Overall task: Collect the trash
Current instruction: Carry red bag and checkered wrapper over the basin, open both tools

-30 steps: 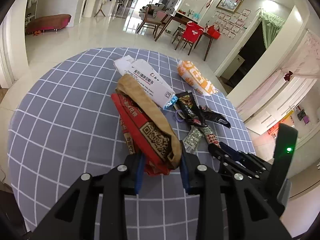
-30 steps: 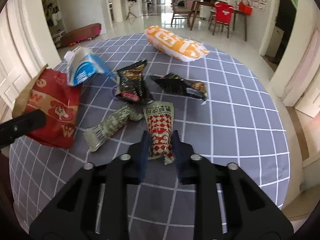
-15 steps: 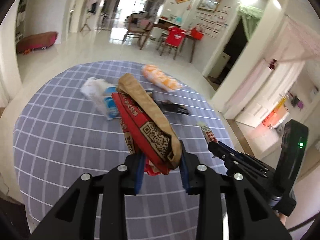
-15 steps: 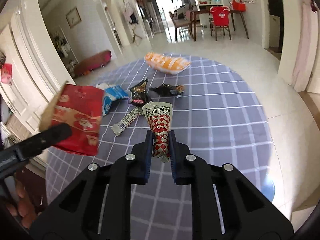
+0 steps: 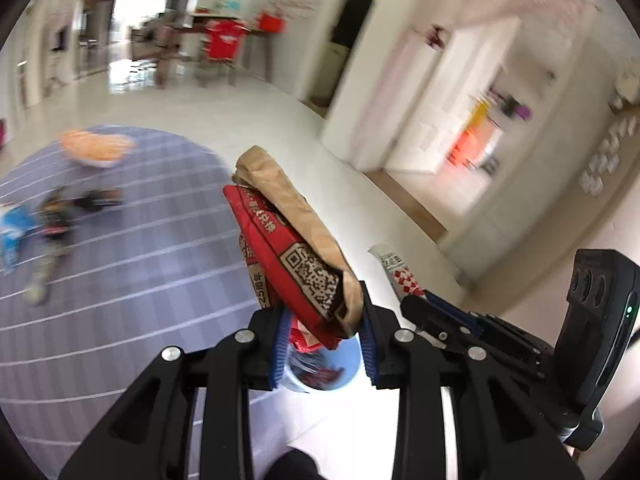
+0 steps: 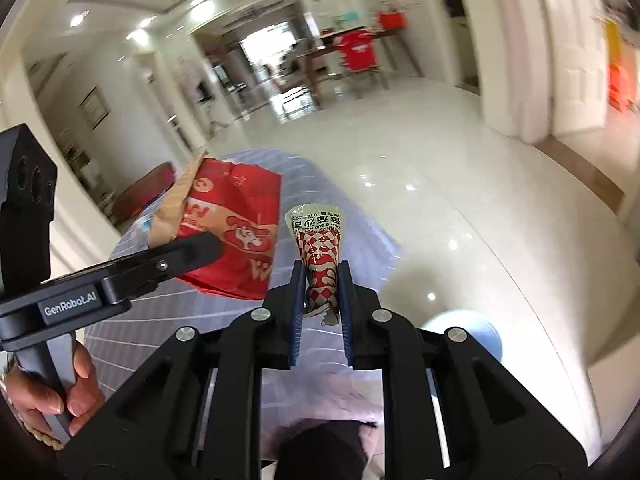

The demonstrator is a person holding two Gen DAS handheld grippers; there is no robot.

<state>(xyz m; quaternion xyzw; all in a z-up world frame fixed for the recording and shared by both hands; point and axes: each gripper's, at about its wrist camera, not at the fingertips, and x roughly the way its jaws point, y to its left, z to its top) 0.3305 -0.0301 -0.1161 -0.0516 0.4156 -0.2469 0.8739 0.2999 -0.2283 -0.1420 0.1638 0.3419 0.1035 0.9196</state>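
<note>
Left wrist view: the left tool [image 5: 323,334] is clenching the lower end of a red and brown paper bag [image 5: 294,248], its blue ribbed pads biting a folded, creased bundle that is standing up and leaning away from the camera, with a printed QR panel on the red face and plain kraft paper along the top edge. Directly beneath the jaws a pale blue bin [image 5: 324,372] is showing, with red scraps already inside it. The bag is stiff but wide, so on release it could catch the bin's rim or fall flat beside it if the tool is off centre. In the right wrist view the right tool [image 6: 320,312] is gripping the narrow crumpled tail of a red-checked snack wrapper [image 6: 318,248], a thin glossy film fanning out above the pads; only the bin's blue rim is visible there, lower right, so the wrapper is probably not over it yet. Light film like this could flutter aside and land on the tiled floor [image 6: 460,208]. The two tools are crowding close together, so a bump could knock either grip loose. Farther out, blurred wrappers, including an orange packet [image 5: 94,151], are lying on the grey checked desk [image 5: 132,280], toward its far edge.
</note>
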